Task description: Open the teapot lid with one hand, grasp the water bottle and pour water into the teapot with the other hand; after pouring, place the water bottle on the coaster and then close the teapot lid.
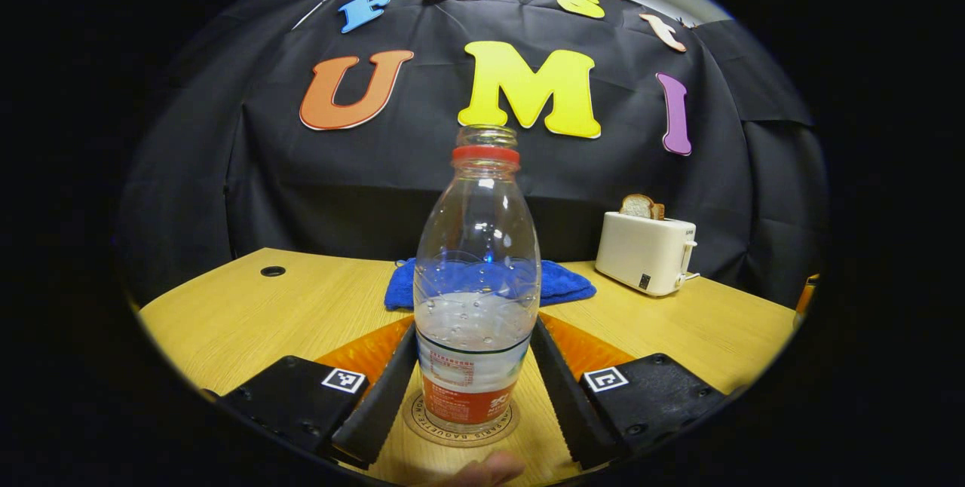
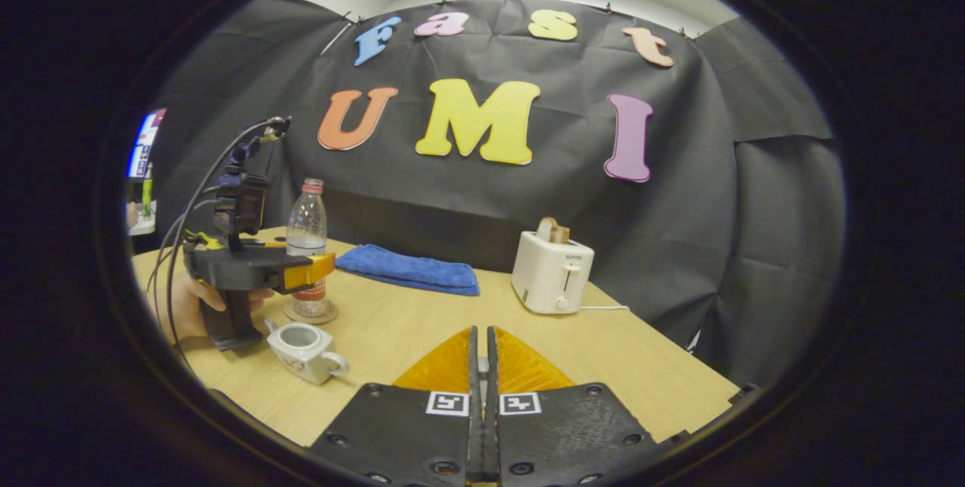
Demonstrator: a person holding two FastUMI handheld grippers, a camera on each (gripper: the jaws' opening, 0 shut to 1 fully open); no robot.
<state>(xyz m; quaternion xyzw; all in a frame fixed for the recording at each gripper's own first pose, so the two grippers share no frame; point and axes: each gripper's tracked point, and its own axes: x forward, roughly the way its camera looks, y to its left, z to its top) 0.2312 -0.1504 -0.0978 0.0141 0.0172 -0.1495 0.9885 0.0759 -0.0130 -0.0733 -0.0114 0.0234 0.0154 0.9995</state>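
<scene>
In the left gripper view, the left tongs (image 1: 473,389) stand open on either side of the water bottle (image 1: 476,283), their fingers (image 1: 381,396) flanking its lower label; whether they touch it cannot be told. The uncapped bottle stands upright on a round coaster (image 1: 458,434) on the wooden bench (image 1: 241,313), partly filled with water. Beyond it lies a folded blue towel (image 1: 562,283), and farther right a white toaster (image 1: 646,252) with a slice of bread (image 1: 641,206) in its slot.

In the right gripper view, the right tongs (image 2: 482,366) are pressed together with nothing between them. Farther off to the left, the white teapot (image 2: 303,351) sits on the bench with its top open and no lid on it, just in front of the bottle. A hand (image 2: 188,306) holds the left tool there, its tongs around the bottle.
</scene>
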